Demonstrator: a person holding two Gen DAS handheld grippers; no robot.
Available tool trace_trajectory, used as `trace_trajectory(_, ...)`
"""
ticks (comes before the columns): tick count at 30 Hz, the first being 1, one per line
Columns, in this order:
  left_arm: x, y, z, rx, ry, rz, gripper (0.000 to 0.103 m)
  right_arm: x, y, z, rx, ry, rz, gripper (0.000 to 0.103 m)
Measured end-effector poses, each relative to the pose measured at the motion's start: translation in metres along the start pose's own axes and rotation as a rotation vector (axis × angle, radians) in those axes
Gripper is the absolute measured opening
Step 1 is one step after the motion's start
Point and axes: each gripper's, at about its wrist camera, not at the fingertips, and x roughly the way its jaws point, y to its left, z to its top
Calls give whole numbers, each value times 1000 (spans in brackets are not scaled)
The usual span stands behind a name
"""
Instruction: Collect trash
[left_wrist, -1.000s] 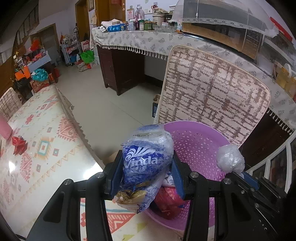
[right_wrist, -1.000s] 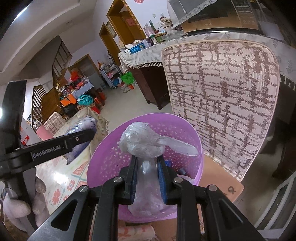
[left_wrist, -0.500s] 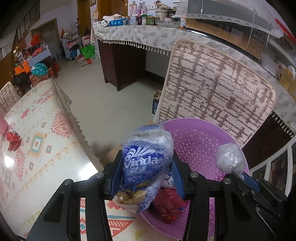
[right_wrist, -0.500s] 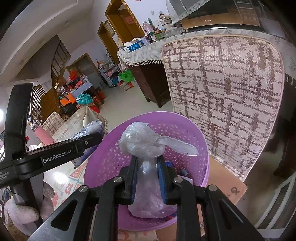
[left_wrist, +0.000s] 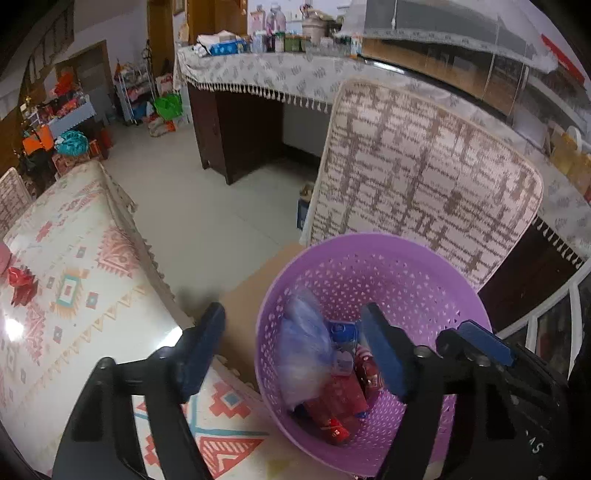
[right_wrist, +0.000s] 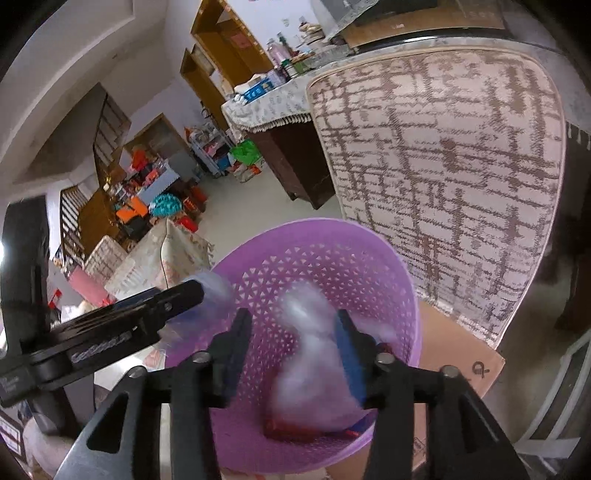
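Closest in the left wrist view, the left gripper has just been opening its jaws; they now stand wide apart, holding nothing. The blue and white plastic wrapper appears blurred between them, free of both pads, inside the round purple perforated plastic basket. At about 5 o'clock from it, red packets lie on the basket floor. The basket fills the lower right of this view, from 3 to 6 o'clock.

In the right wrist view, the right gripper has also just been opening its jaws. They stand apart, and the crumpled clear plastic bag shows as a white blur between them, over the basket's inside. Whether it touches the right-hand pad cannot be told through the blur. The left gripper's black arm reaches in from 9 o'clock.

Under the left gripper, at 7 to 9 o'clock, lies a cream tablecloth with red and orange geometric patterns, with a crumpled red wrapper on it at 9 o'clock.

Just behind the basket, at 1 o'clock, stands an upright cream and brown woven cushion. Farther back, at 12 o'clock, a long counter with a fringed grey patterned cloth carries bottles and jars.
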Motion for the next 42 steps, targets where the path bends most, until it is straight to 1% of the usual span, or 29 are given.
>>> trace_trajectory(5,-18,8,-4,-26,-24,-14,76,-13,4,1,-16,-38,-20,52)
trace_trajectory(8,-35,8,-11,-24,-51,-2,76,-21,7,-1,-20,-53,-26,54)
trace_trajectory(11,-52,8,-20,-21,-77,6,77,-30,9,-6,-28,-80,-60,61)
trace_trajectory(12,-57,8,-23,-22,-85,9,77,-34,10,-8,-31,-100,-75,66)
trace_trajectory(13,-63,8,-26,-23,-95,13,77,-40,10,-11,-32,-128,-92,74)
trace_trajectory(14,-72,8,-31,-24,-109,19,77,-45,11,-14,-33,-155,-104,78)
trace_trajectory(15,-77,8,-34,-25,-119,24,78,-53,11,-18,-37,-197,-119,84)
trace_trajectory(18,-97,8,-47,-32,-163,50,81,-73,16,-24,-73,-285,-150,90)
trace_trajectory(19,-103,9,-51,-35,-178,62,82,-77,18,-26,-81,-297,-154,92)
trace_trajectory(23,-131,11,-67,-46,-251,118,85,-97,25,-34,-78,-310,-141,92)
trace_trajectory(25,-148,13,-76,-62,-297,149,91,-104,30,-38,-83,-309,-135,92)
trace_trajectory(26,-155,13,-79,-69,-317,162,93,-107,33,-39,-88,-308,-131,92)
trace_trajectory(29,-183,16,-93,-92,-399,236,94,-120,43,-49,-120,-304,-126,92)
trace_trajectory(32,-208,17,-106,-97,-459,317,100,-129,54,-59,-145,-304,-112,94)
trace_trajectory(35,-230,18,-121,-100,-509,385,101,-139,66,-71,-174,-300,-96,94)
trace_trajectory(37,-238,19,-130,-105,-526,404,101,-144,73,-78,-196,-302,-94,94)
trace_trajectory(39,-244,22,-140,-108,-532,395,101,-147,80,-85,-219,-301,-96,94)
trace_trajectory(42,-246,26,-151,-116,-514,374,101,-151,87,-93,-239,-285,-90,94)
